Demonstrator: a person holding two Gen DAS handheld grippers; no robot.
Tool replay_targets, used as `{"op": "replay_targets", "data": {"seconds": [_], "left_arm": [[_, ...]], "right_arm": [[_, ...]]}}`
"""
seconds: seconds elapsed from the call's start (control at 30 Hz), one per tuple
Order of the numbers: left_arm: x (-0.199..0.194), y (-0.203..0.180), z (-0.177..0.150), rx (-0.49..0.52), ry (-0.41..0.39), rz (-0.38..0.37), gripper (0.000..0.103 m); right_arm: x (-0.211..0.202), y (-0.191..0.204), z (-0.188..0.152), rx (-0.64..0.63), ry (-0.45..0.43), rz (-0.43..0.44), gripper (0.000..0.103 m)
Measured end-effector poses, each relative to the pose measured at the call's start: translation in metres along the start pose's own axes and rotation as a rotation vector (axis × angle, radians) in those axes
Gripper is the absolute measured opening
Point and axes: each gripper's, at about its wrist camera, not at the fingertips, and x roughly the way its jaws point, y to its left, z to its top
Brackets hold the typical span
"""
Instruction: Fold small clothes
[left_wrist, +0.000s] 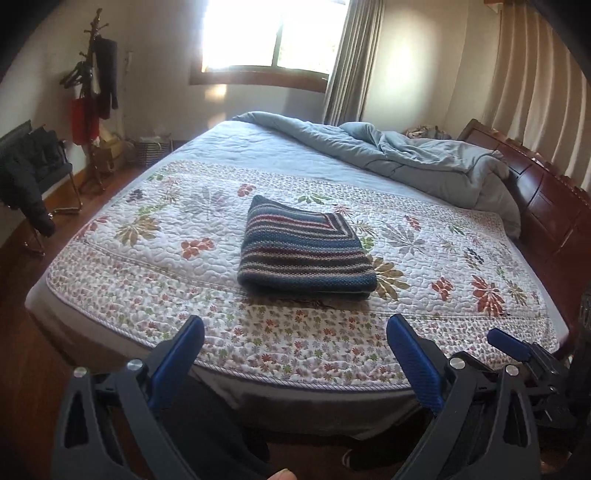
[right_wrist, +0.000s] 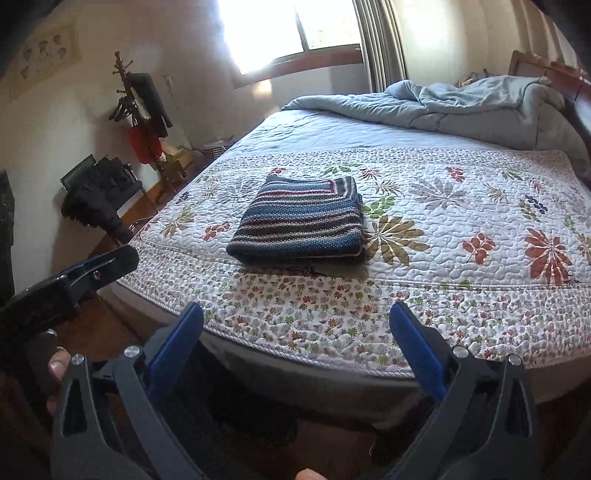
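One folded striped knit (left_wrist: 304, 251) on floral quilt (left_wrist: 424, 258), ahead of left gripper (left_wrist: 295, 332) and right gripper (right_wrist: 295, 321), both wide, empty; no legible writing.
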Motion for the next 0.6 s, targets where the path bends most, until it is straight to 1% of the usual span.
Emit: {"op": "replay_targets", "data": {"seconds": [0.2,0.3,0.37,0.5,0.6], "left_arm": [[0.006,-0.002,0.005,0.019,0.009,0.035,0.099],[0.009,-0.004,0.008,0.022,0.011,0.035,0.099],[0.009,-0.004,0.009,0.023,0.002,0.041,0.099],[0.011,-0.004,0.01,0.011,-0.012,0.079,0.099],[0.013,-0.004,0.011,0.019,-0.009,0.079,0.099]], "right_arm": [[0.003,0.002,0.006,-0.018,-0.01,0.001,0.1],[0.006,0.002,0.008,-0.023,-0.011,0.005,0.1],[0.008,0.003,0.011,-0.029,-0.013,0.006,0.1],[0.012,0.003,0.015,-0.036,-0.012,0.011,0.1],[0.015,0.001,0.017,-0.034,-0.01,0.014,0.1]]}}
